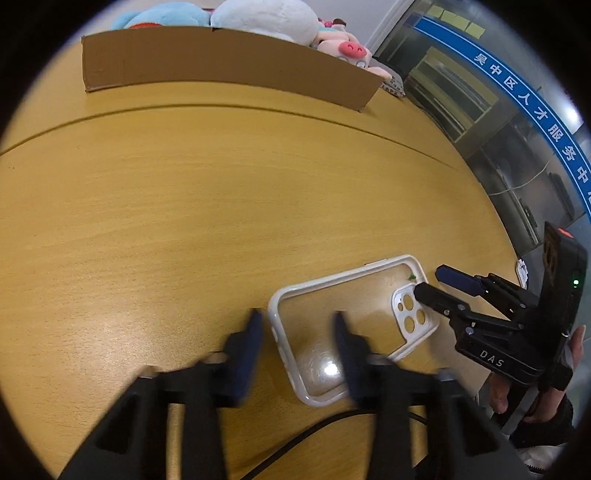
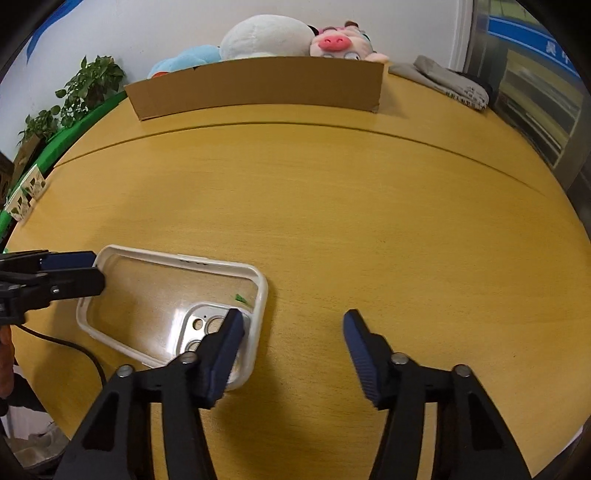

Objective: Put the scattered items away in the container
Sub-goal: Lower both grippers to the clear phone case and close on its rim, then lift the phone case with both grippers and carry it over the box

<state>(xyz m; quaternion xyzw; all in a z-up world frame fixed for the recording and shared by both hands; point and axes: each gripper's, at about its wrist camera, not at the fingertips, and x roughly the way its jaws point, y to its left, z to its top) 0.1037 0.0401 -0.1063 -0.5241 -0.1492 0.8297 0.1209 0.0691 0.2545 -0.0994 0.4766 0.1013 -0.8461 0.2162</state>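
Observation:
A clear phone case with a white rim [image 1: 343,321] lies flat on the round wooden table [image 1: 184,203]. It also shows in the right wrist view [image 2: 162,299]. My left gripper [image 1: 298,332] is open, its two fingers straddling the case's near end rim. My right gripper [image 2: 293,332] is open, its left finger over the case's camera-cutout corner, the other finger outside the rim. It appears in the left wrist view [image 1: 430,282] at the case's far end. A cardboard box [image 2: 258,86] holding plush toys [image 2: 269,35] stands at the table's far edge.
A grey folded cloth [image 2: 450,83] lies at the far right of the table. A potted plant [image 2: 88,85] and green surface sit off the table's left. A black cable [image 2: 70,349] trails near the table's front edge. A glass wall [image 1: 498,122] stands to the right.

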